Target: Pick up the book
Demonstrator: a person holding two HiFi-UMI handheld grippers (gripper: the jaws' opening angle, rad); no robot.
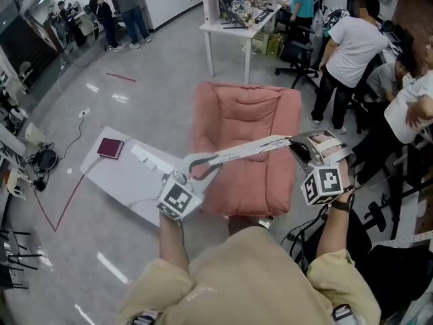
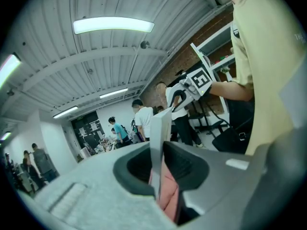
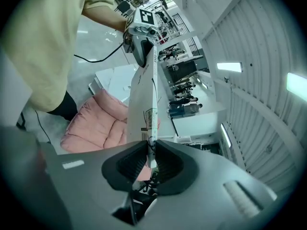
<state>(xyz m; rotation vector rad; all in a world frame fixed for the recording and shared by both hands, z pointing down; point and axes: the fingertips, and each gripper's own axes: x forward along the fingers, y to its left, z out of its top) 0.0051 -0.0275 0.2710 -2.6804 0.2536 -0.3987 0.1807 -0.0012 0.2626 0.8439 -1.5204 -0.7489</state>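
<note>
Two ends of one thin white book (image 2: pixel 160 128), each taken by one gripper. Pinches the near end with the left gripper (image 2: pixel 160 169), both jaws pressed onto the edge of the book, pink cloth visible low between them. Pinches the opposite end with the right gripper (image 3: pixel 150 164), jaws pressed from both sides on the thin edge, just below a small printed label on the cover.

From the head view, holds the book (image 1: pixel 250 149) in the air as a narrow pale strip stretched between the left gripper (image 1: pixel 201 166) and the right gripper (image 1: pixel 301 147), with a marker cube (image 1: pixel 323 183) at the right wrist. Hangs over the seat of a pink padded armchair (image 1: pixel 243 114), apart from the cushion.

Farther left, on the glossy grey floor (image 1: pixel 155 80), stands a low white surface (image 1: pixel 135 178), with a dark red book (image 1: pixel 110 147) lying flat near its far corner, well apart from both grippers. Beyond the armchair, a white table (image 1: pixel 233 27) crowded with small things too small to tell. Around it and at the right edge, several people (image 1: pixel 348 53) standing.
</note>
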